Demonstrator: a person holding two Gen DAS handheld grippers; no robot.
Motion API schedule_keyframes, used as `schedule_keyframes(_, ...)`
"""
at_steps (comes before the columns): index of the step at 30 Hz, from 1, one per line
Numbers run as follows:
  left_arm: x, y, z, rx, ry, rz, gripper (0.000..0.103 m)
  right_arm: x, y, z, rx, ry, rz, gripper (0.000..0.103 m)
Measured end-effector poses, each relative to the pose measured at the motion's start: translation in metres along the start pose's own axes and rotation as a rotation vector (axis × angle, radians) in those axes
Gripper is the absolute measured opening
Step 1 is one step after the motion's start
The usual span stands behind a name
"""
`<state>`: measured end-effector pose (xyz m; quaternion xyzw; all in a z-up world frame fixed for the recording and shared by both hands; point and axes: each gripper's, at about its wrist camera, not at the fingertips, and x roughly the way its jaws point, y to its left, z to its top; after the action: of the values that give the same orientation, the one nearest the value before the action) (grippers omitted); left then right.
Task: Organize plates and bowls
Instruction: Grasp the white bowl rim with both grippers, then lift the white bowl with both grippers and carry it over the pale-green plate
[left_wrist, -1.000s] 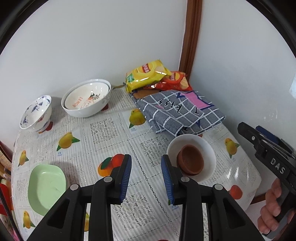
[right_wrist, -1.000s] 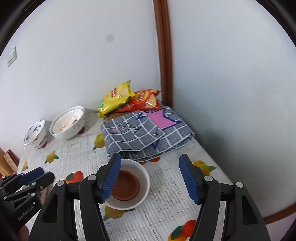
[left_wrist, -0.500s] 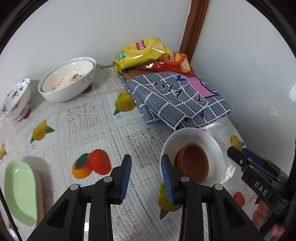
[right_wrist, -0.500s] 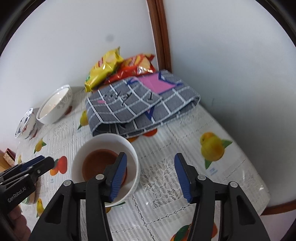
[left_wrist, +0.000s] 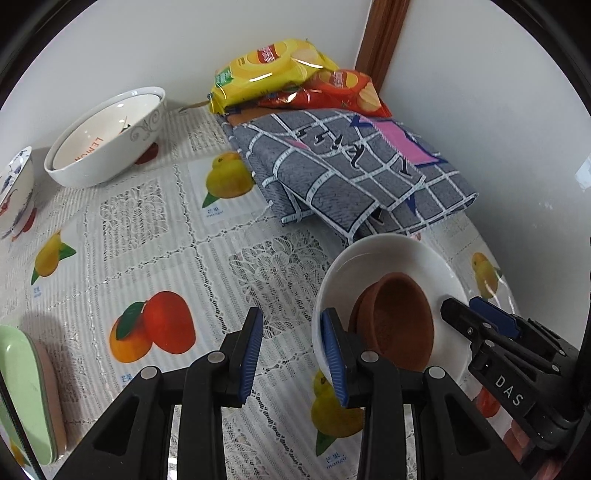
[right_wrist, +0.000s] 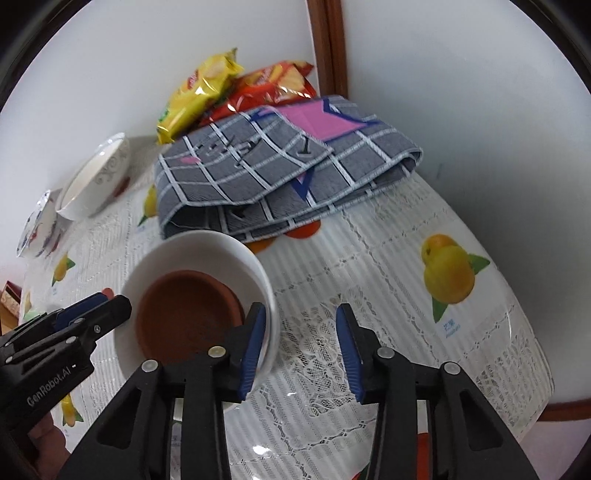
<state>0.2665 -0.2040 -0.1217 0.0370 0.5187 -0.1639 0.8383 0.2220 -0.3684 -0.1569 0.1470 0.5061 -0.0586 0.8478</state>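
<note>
Two hand-held grippers close in on a white bowl (right_wrist: 207, 251) from opposite sides, the pick-up step of tidying the crockery, by the look of it. The right gripper (right_wrist: 301, 341) is closing, its left finger inside the bowl's rim and its right finger outside, with a gap left to the outer pad. The left gripper (left_wrist: 291, 354) stands narrowly parted and empty, with its right finger beside the far rim. Next, the right gripper must pinch the rim squarely before any lift. The bowl, glossy and shallow, holds a small brown clay dish (right_wrist: 188, 314) and sits near the worktop (right_wrist: 406, 295) edge. Beyond lie a folded grey checked cloth (right_wrist: 266, 173), snack bags (left_wrist: 288, 70) and a large white bowl (left_wrist: 107, 140).
</note>
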Motion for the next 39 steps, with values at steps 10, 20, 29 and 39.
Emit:
schedule_keyframes(10, 0.014, -0.006, 0.000, 0.020, 0.017, -0.010, 0.025, 0.021, 0.003, 0.001, -0.004, 0.070, -0.023, 0.036)
schedule_keyframes(20, 0.021, -0.011, -0.002, 0.026, 0.014, 0.010, 0.025, 0.023, -0.002, 0.000, 0.006, 0.040, -0.037, 0.043)
schedule_keyframes(29, 0.025, -0.012, -0.002, 0.009, 0.015, -0.021, 0.016, 0.022, -0.002, -0.003, -0.001, -0.008, -0.032, 0.043)
schedule_keyframes(39, 0.024, -0.013, -0.003, 0.014, 0.007, -0.035, 0.011, 0.023, 0.009, -0.004, 0.018, 0.006, 0.038, 0.008)
